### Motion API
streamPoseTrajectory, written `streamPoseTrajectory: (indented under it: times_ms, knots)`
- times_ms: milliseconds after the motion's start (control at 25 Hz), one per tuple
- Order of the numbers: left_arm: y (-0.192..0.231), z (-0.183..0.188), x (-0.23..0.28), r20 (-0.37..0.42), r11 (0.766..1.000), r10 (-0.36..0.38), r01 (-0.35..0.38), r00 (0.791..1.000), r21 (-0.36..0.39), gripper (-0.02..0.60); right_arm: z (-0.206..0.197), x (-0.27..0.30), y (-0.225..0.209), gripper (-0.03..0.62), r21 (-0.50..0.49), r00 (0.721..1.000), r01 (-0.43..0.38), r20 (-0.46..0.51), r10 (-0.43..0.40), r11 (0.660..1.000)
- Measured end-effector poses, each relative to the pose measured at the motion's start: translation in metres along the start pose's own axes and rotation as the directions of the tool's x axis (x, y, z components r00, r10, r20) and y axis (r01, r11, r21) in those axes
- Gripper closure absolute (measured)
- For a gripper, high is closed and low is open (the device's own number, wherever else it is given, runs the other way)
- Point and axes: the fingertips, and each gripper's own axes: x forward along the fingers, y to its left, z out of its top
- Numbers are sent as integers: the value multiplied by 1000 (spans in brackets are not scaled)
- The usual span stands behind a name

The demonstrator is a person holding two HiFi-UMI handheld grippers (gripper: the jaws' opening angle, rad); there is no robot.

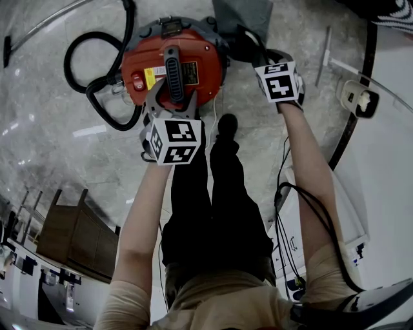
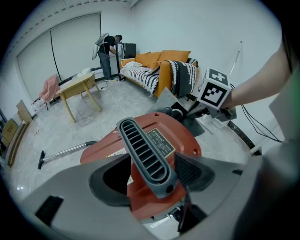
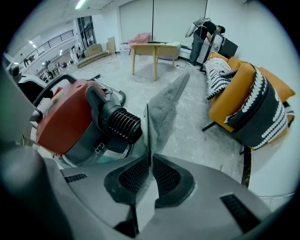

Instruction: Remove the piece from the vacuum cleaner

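Piece [image 3: 165,105]: thin grey mesh sheet, pinched at its near edge between the right gripper's [image 3: 150,161] jaws, which are closed tight on it with both pads flat to the cloth. From the grip it stands away along the jaw line, limp and creased, just beside the black ribbed hose cuff [image 3: 118,123] on the vacuum's [image 3: 61,117] side; cannot tell whether its far part touches the machine. In the head view the sheet [image 1: 242,13] shows at the top edge, off the red lid's upper right, with the floor behind it. Vacuum stands upright on grey marbled floor [image 1: 64,142], red domed lid up, dark slotted handle [image 2: 146,154] running across the top. Left gripper [image 2: 151,160] comes steeply down onto that handle, one jaw on each side of its near end, pads against it. Black hose [image 1: 97,84] loops on the floor to the left of the lid in the head view. A wand [image 2: 65,152] with a floor nozzle lies flat farther out. The person stands close behind the vacuum, dark trousers [image 1: 213,206] and one shoe just short of it, both forearms reaching down; a black cable [image 1: 310,206] trails along the right arm. Farther off: orange sofa [image 3: 239,89] with striped throws near the wall, wooden table [image 3: 150,49] in mid-room, and a second person [image 3: 202,35] bent over something at the far wall.
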Motion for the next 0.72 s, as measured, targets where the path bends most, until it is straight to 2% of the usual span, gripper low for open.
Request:
streamPoseTrajectory:
  times_ms: [160, 520, 720]
  knots:
    - [-1, 1, -1, 2, 1000, -1, 1, 1000, 3, 284, -21, -3, -14, 568, 32, 998, 36, -48, -35, 999]
    - [0, 1, 0, -2, 1000, 0, 1, 1000, 23, 284, -45, -25, -43, 568, 182, 999, 44, -29, -40, 982]
    - [1, 1, -1, -9, 999, 7, -6, 1000, 32, 284, -63, -35, -45, 568, 318, 1000, -10, -12, 15, 948]
